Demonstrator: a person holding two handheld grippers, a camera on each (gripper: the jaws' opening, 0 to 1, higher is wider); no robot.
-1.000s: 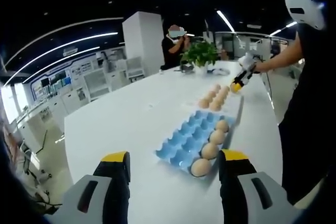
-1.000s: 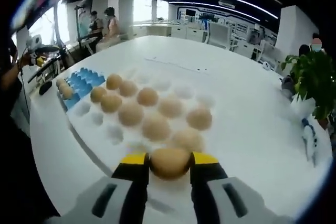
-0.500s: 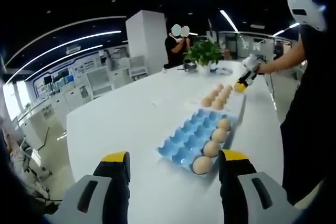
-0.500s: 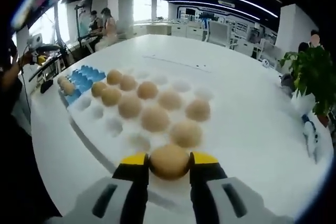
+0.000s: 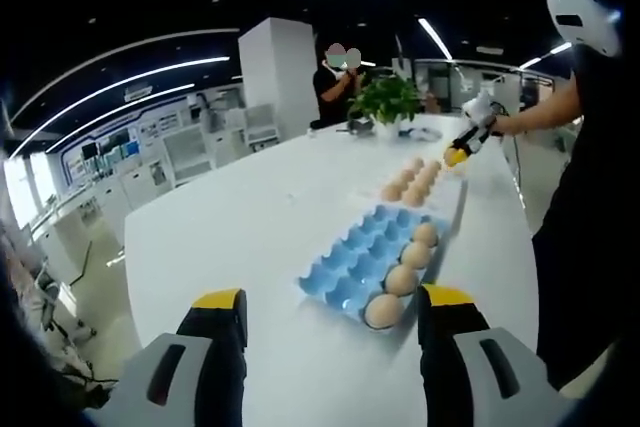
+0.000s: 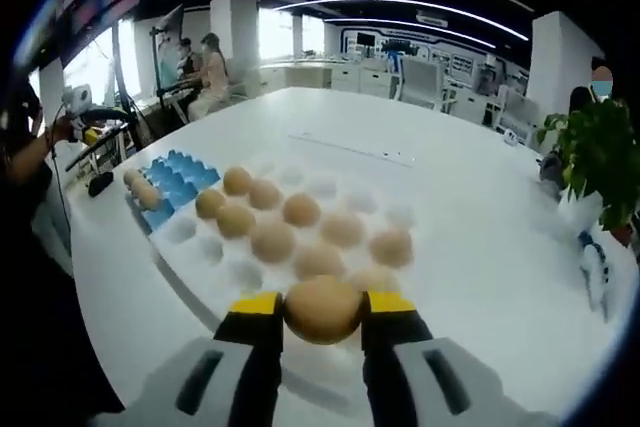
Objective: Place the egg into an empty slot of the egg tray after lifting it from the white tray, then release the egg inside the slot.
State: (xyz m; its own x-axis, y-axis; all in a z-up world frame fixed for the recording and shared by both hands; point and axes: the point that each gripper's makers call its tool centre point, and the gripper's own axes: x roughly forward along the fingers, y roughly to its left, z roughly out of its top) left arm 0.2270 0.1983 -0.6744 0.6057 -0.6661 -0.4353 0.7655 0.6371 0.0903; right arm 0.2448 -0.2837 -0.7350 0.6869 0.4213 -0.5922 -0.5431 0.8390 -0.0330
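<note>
Egg [image 6: 322,309] sits clamped between the two jaws of the right hand-held gripper [image 6: 322,315], held up above the near end of the white tray [image 6: 185,265]. From its place against the tray below, it looks lifted clear of its dimple, so the pick-up part of the task appears done. The carry, the placing and the release are all left.

In the right gripper view the white tray lies on the white surface [image 6: 470,227], with brown eggs in several of its dimples and a number of dimples bare. Beyond its far end lies the blue egg tray [image 6: 172,179], with a few eggs along one edge.

The left gripper view shows that egg tray [image 5: 372,254] more plainly: four eggs fill the row along one side, and the other slots look empty, so there is plenty of room for the held egg. Any of those open slots would serve. The white tray [image 5: 442,205] lies just beyond it, the two trays close together or touching; I cannot tell which.

The left hand-held gripper [image 5: 332,309] has its jaws apart with nothing between them, and hangs over the surface near the egg tray's end.

The right one must cross over the white tray's eggs to reach the blue slots.
</note>
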